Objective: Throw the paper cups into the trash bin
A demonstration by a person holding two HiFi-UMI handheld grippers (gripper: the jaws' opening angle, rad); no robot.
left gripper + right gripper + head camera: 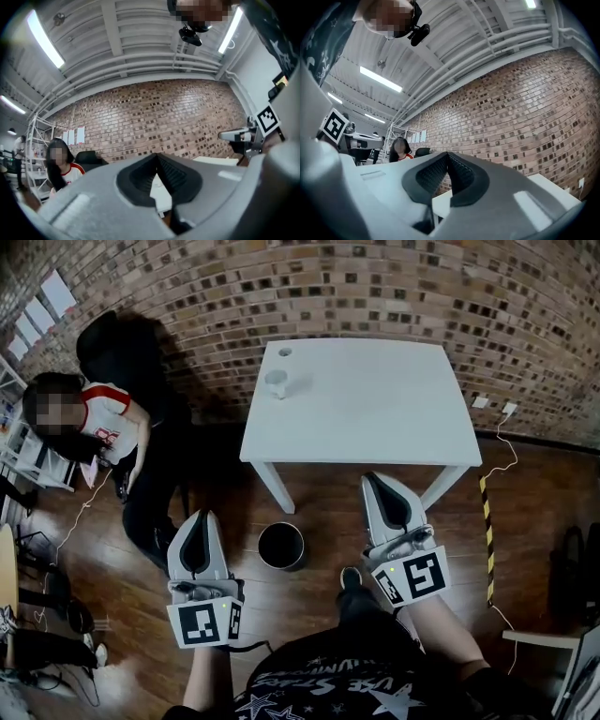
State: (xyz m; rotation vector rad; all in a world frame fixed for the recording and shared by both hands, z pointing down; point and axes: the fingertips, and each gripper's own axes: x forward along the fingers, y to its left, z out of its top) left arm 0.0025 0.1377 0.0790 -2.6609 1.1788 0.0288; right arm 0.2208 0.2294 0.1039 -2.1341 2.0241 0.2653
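Two white paper cups stand near the far left corner of the white table (375,418): one cup (277,383) nearer me, the other cup (285,352) at the back edge. A round black trash bin (281,546) sits on the wooden floor in front of the table's left leg. My left gripper (200,517) hovers left of the bin, jaws shut and empty; in its own view the left gripper (157,157) points at the table. My right gripper (371,479) hangs before the table's front edge, also shut on nothing, as the right gripper (447,153) tips meet in its own view.
A brick wall (394,287) runs behind the table. A person (108,427) sits by a dark chair at the left, near shelving (23,456). A yellow-black strip (487,531) and a white cable (506,451) lie on the floor at the right.
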